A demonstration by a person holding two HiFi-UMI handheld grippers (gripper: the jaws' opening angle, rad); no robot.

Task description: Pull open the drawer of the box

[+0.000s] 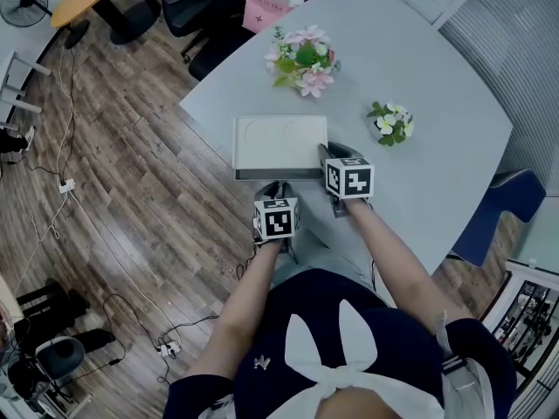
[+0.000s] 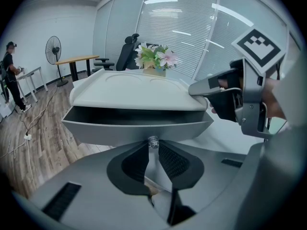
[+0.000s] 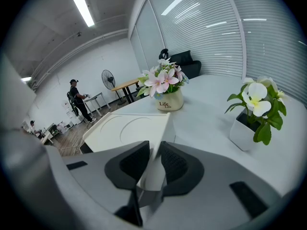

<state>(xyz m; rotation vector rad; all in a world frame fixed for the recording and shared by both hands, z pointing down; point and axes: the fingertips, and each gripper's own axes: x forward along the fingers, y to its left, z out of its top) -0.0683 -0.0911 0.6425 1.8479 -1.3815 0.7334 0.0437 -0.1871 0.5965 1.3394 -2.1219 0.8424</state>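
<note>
Your left gripper (image 2: pixel 153 146) has its jaws closed on the small knob (image 2: pixel 153 141) at the middle of the drawer (image 2: pixel 136 127) front, the dark pads pinching it from both sides. Straight ahead of that gripper, the drawer front runs wide from left to right, and a dark gap shows between it and the white top of the box (image 2: pixel 134 92), so the drawer looks to be part of the way out already. Off to the left gripper's right, your right gripper (image 3: pixel 154 153) is clamped on the near right corner of the box, with the thin white edge held between its pads; judging by that, it is bracing the box while the other hand pulls. What the pull depends on is this: the drawer slides out of the box toward you, along the line your left gripper points down, so drawing that hand straight back toward your body should keep it running true, while a sideways drag may twist the knob out of the pads. The left hand is the one on the drawer; the right one only steadies. Beyond the box on the desk (image 1: pixel 437 129) stand a pot of pink flowers (image 3: pixel 165 87) and, further to the right, a small white-flowered plant (image 3: pixel 254 114), both well clear of the pull.
</note>
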